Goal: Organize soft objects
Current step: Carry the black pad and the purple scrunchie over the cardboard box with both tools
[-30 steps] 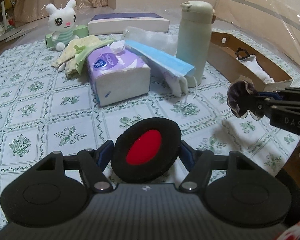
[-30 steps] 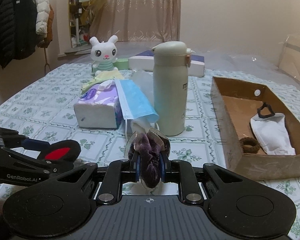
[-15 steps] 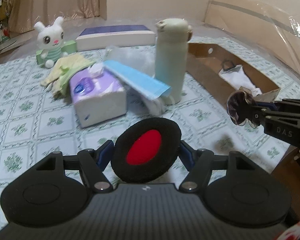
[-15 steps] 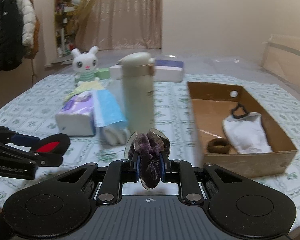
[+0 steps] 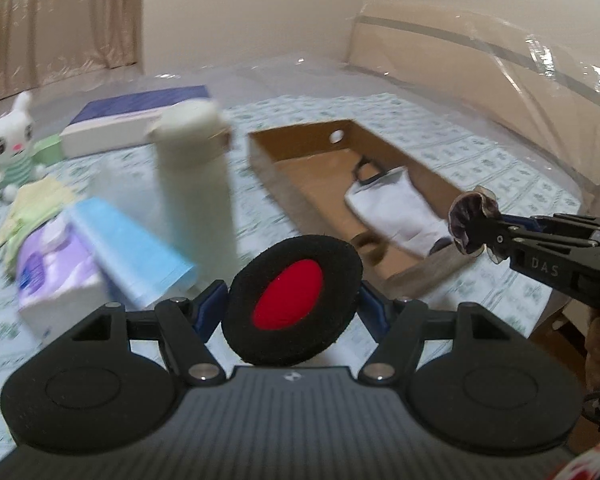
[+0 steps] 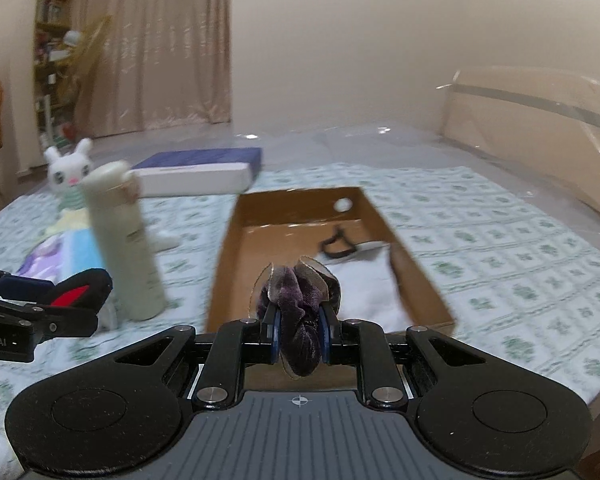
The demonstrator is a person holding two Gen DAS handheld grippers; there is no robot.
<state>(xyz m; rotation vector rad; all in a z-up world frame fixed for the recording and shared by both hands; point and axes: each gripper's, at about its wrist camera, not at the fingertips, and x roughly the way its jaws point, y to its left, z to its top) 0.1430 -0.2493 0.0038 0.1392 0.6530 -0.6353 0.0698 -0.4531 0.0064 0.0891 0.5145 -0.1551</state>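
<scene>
My left gripper (image 5: 291,301) is shut on a round black pad with a red centre (image 5: 296,276), held above the patterned tablecloth. It shows from the side in the right wrist view as the left gripper (image 6: 80,296). My right gripper (image 6: 298,332) is shut on a purple velvet scrunchie (image 6: 298,308), just before the near end of an open cardboard box (image 6: 226,264). In the left wrist view the scrunchie (image 5: 470,220) hangs by the box's (image 5: 312,172) near right corner. Inside the box lie a white pouch (image 5: 392,204) and a brown hair tie (image 5: 366,242).
Left of the box stand a pale thermos bottle (image 5: 194,184), a blue mask pack (image 5: 128,248), a purple tissue pack (image 5: 56,272), yellow-green cloth (image 5: 36,208) and a bunny plush (image 5: 10,144). A flat white and blue box (image 5: 136,120) lies behind. The table's edge runs close on the right.
Both grippers have moved to the right and slightly up with their loads. The cardboard box has come towards the middle of both views, and the bottle and packs have slid left.
</scene>
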